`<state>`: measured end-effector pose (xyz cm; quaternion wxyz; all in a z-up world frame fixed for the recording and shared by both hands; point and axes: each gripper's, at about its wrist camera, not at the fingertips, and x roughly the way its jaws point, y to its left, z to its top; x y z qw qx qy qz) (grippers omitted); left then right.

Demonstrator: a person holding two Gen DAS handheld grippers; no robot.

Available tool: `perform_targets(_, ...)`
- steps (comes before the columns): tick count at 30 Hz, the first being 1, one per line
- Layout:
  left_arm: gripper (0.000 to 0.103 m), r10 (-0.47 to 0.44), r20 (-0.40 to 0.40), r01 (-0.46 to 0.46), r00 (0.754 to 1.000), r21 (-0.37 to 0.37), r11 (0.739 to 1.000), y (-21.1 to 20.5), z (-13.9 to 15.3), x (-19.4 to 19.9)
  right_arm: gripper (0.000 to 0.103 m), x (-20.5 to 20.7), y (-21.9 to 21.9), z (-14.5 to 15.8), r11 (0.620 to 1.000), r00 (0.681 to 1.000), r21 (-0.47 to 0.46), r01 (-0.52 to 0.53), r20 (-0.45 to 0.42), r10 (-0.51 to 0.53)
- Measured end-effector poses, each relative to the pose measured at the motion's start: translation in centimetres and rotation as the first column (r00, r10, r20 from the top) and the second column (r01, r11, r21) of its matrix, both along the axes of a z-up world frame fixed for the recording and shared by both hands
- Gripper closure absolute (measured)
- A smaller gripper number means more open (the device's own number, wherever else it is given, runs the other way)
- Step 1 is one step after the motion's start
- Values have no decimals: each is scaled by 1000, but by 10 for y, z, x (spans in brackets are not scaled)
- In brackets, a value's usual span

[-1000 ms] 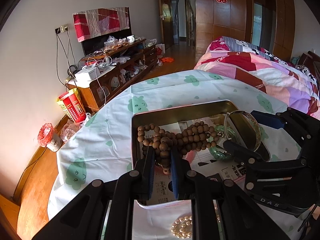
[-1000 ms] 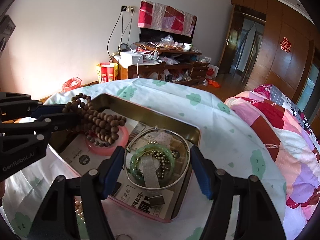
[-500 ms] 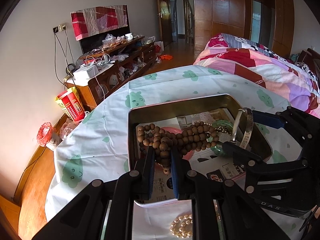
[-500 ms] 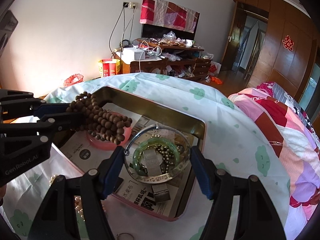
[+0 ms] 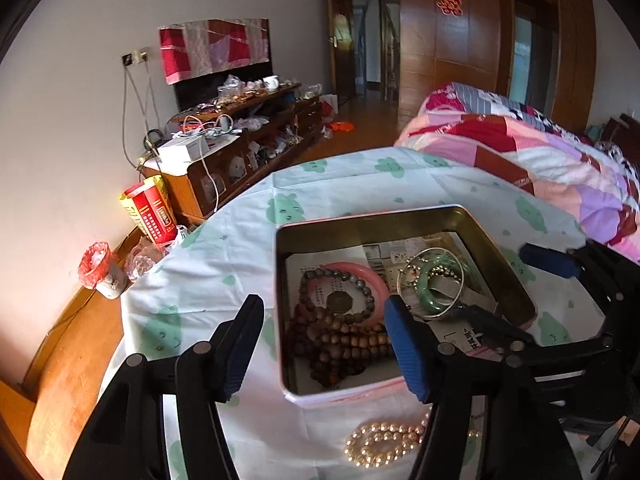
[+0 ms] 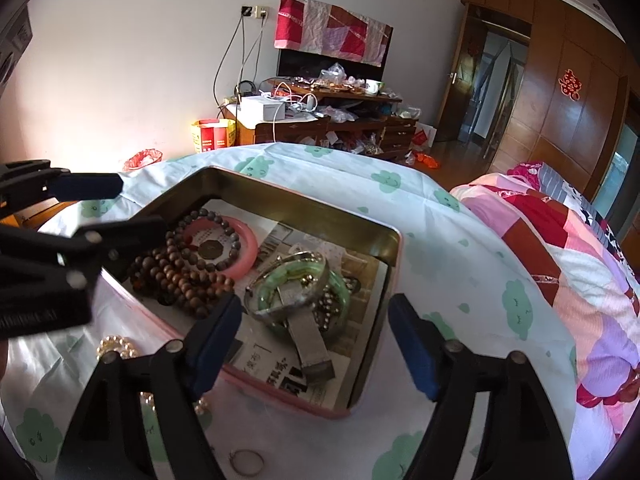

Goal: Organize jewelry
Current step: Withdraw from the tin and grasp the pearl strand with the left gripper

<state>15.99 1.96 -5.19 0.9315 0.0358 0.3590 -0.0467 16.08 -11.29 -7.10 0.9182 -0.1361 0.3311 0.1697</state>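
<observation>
On the cloth-covered bench (image 5: 248, 248) sits a tin (image 5: 360, 222) lined with newspaper. Its left part holds the wooden beads (image 5: 340, 344) in a heap, overlapping a dark bead bracelet (image 5: 340, 280) and a pink bangle (image 5: 374, 276). Left tongs (image 5: 324, 344) have just been opening and now stand released above the beads, pads clear of them. Right tongs (image 6: 314, 340) have also been widening and are released around a silver bangle (image 6: 288, 284) that leans on a green bangle (image 6: 308, 300), not touching either. Pearls (image 5: 384, 444) lie on the cloth just outside the tin, and a thin ring (image 6: 246, 462) rests near the front edge.
</observation>
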Motion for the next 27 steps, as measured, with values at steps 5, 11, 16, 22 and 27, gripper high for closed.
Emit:
perform_targets(5, 40, 49, 4, -49, 999, -30, 998, 17, -1, -21, 25, -18, -16, 6, 999, 1000, 33, 26, 3, -26)
perform_targets(11, 40, 85, -12, -85, 996, -55, 995, 26, -15, -52, 20, -40, -33, 5, 997, 998, 51, 60, 0, -60)
perform_targets(16, 40, 48, -62, -51, 997, -45, 998, 12, -38, -66, 20, -56, -40, -7, 995, 996, 54, 83, -31, -82)
perform_targets(22, 40, -11, -72, 10, 997, -6, 1000, -12, -44, -62, 16, -67, -41, -20, 994, 994, 23, 109, -33, -108)
perform_targets(27, 40, -9, -103, 12, 995, 36, 999, -23, -51, -45, 11, -65, -51, -20, 986, 987, 37, 161, -31, -160)
